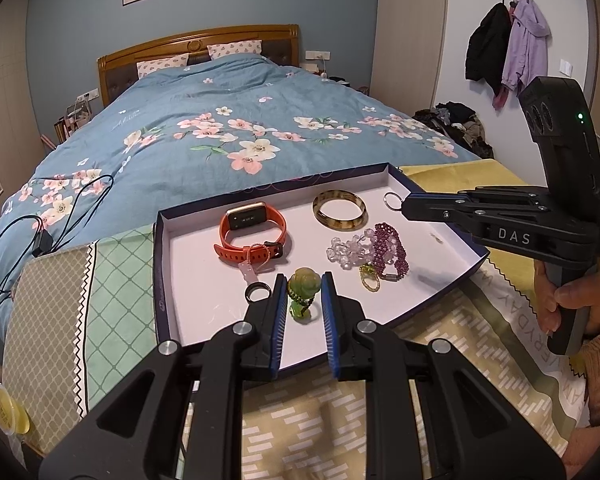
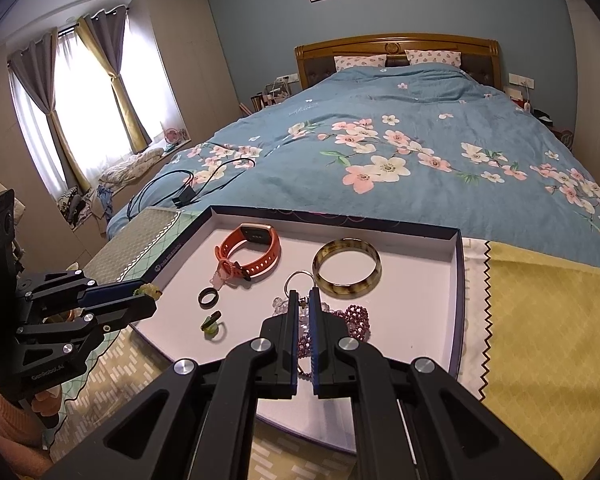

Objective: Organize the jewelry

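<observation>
Left hand-held gripper [image 1: 304, 292] grips the green pendant [image 1: 304, 285] above the tray's [image 1: 165, 280] near edge: small, hard, likely slippery and chip-prone; hold the carved body. Right hand-held gripper [image 2: 304, 300] pinches the metal key ring [image 2: 298, 280] over the bead bracelets [image 2: 354, 320]; light, stiff.

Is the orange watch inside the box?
Yes, the orange watch lies on the white floor of the box, beside the brown bangle.

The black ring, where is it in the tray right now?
The black ring lies flat on the tray floor toward its left side, just in front of the orange watch and behind a small green ring.
</observation>
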Demonstrator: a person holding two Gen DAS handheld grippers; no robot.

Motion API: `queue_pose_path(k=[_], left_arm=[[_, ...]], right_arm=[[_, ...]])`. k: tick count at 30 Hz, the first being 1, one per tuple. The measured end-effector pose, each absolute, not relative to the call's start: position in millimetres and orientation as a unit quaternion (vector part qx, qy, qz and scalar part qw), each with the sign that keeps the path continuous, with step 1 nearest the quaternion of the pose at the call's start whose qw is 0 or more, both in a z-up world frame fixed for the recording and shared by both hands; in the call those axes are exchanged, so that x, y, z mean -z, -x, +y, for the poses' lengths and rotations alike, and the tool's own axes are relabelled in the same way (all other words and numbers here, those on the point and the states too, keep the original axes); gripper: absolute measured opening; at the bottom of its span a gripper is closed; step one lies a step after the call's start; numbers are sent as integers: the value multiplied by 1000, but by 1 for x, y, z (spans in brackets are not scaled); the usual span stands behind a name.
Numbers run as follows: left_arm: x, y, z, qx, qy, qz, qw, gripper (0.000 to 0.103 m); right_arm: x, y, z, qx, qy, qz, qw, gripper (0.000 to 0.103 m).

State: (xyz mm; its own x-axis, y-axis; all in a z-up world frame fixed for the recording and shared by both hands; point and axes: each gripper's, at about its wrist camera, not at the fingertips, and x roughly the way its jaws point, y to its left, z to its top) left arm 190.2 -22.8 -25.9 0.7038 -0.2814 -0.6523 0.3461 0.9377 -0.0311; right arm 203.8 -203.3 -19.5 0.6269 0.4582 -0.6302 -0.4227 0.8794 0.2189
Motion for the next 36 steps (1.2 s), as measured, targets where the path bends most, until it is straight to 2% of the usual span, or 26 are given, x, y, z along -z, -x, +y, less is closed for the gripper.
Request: queue_pose_path(k=[36], left_arm=[[45, -215, -27, 154, -48, 370, 915, 17]], right_arm=[[30, -218, -192, -244, -14, 382, 891, 3]])
